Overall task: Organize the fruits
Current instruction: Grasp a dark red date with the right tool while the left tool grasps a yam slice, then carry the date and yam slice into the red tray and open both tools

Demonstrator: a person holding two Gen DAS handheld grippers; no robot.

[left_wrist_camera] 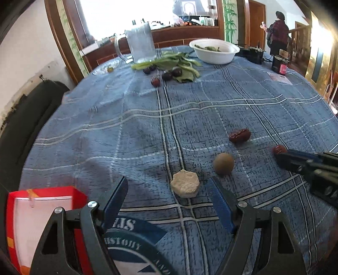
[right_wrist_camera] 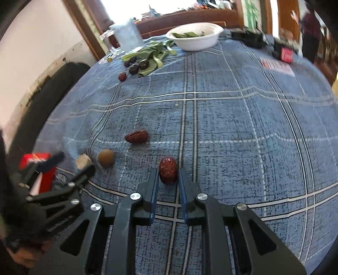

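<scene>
Two red dates lie low on the counter: one date sits between the right gripper fingers, narrowly apart (contact unclear). Left gripper spreads wide before a pale block, lower centre.

Daylight is admitted through a large window at the far end, which is blown out to plain white. A warm glare is seen on the panel at the right edge. Soft shadows are cast toward the camera on the blue checked tablecloth — the darkest beside the left gripper. Straight lines are bent by the fisheye, and the corners are darkened. The right wrist view is smeared at its far edges — the jar is blurred.
</scene>
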